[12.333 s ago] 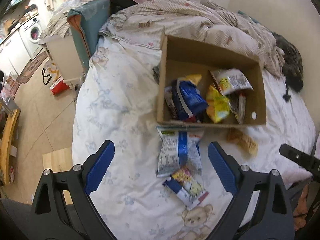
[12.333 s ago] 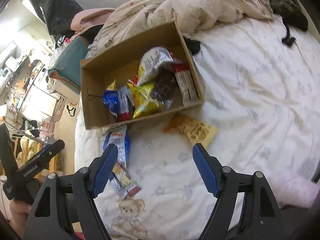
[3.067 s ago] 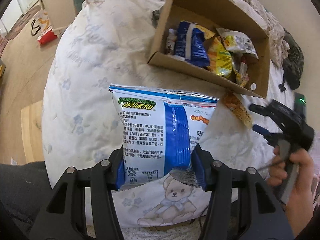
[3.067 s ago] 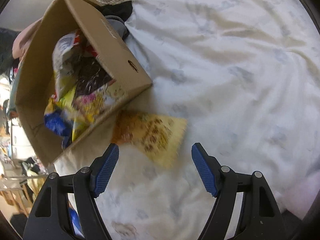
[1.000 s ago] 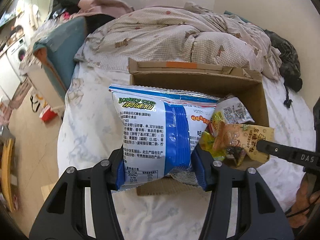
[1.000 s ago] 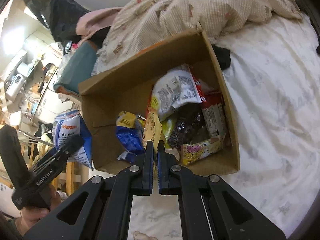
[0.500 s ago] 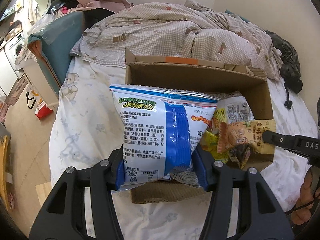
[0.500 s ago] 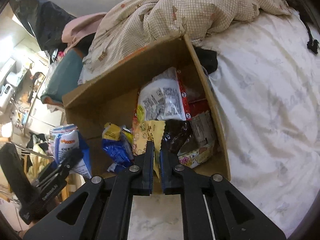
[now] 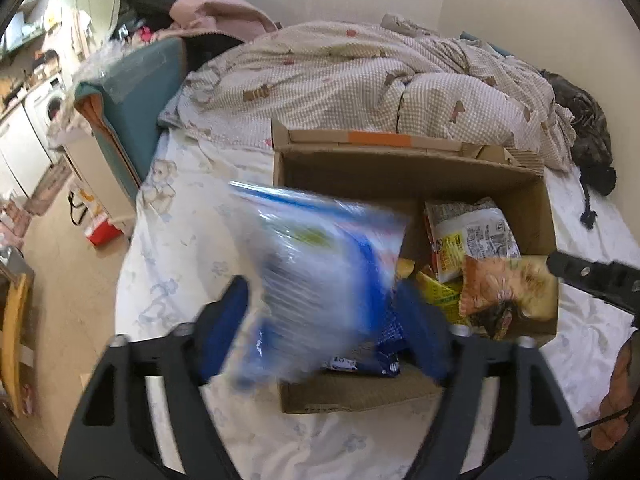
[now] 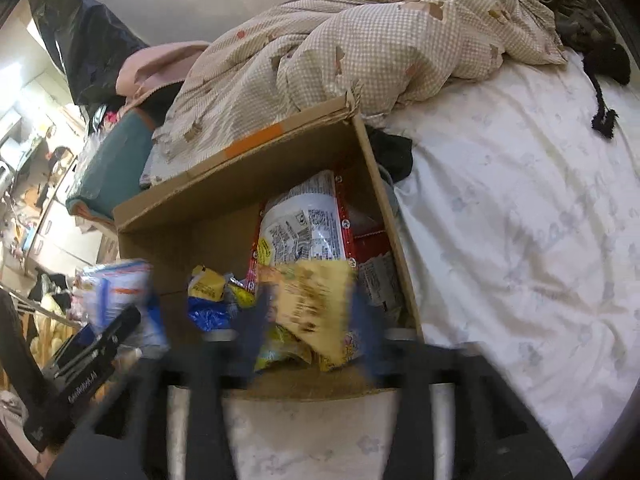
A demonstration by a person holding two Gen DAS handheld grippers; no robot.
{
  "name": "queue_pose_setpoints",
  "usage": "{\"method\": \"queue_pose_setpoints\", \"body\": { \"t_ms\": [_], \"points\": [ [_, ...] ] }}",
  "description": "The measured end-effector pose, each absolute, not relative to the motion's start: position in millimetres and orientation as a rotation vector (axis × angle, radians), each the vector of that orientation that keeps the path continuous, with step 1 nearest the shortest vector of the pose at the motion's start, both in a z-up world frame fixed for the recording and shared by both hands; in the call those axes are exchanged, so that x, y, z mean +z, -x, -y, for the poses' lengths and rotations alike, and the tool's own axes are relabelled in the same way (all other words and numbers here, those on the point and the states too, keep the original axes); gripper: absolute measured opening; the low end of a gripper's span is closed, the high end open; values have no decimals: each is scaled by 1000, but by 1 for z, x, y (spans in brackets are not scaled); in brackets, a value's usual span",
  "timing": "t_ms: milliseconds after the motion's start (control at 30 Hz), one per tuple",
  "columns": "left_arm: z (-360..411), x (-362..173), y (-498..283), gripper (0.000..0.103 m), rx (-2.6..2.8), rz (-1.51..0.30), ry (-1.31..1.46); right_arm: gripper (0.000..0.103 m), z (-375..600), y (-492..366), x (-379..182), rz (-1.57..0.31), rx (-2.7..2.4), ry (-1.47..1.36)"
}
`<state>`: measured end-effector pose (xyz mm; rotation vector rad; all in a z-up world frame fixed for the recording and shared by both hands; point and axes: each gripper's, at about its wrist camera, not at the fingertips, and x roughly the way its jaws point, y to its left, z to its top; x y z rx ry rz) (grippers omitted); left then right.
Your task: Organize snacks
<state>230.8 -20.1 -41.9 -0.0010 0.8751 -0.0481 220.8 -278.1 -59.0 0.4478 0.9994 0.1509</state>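
Observation:
An open cardboard box (image 9: 400, 168) holding several snack packets sits on the bed. In the left wrist view my left gripper (image 9: 324, 328) hangs over the box's near left corner. Its jaws are opening, and the blue-and-white chip bag (image 9: 320, 272) is blurred between them, loose and tipping toward the box. In the right wrist view my right gripper (image 10: 312, 332) is over the box's (image 10: 240, 184) near edge, jaws opening. The yellow-orange snack packet (image 10: 316, 300) slips free between its blurred blue pads. That packet (image 9: 508, 288) also shows beside the right gripper's tip (image 9: 592, 280).
A checked quilt (image 9: 380, 80) is heaped behind the box. The white printed bedsheet (image 10: 520, 220) spreads to the right, with a dark cord (image 10: 600, 100) lying on it. A teal chair (image 9: 140, 92) and the floor lie off the bed's left edge.
Both grippers' jaws have spread apart. The chip bag, firmly pinched half a second ago, is now blurred and dropping. The yellow-orange packet has come free of the right pads.

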Motion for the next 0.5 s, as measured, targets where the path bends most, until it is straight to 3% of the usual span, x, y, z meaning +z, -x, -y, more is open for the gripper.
{"method": "queue_pose_setpoints", "body": {
  "t_ms": [33, 333, 500],
  "points": [
    [20, -40, -230, 88, -47, -862, 3, 85, 279, -219, -56, -973, 138, -449],
    [10, -28, -221, 91, -7, -816, 17, 90, 279, -212, -40, -915, 143, -417],
    [2, -14, -204, 91, 26, -767, 16, 100, 274, -193, -25, -875, 138, -375]
  ]
}}
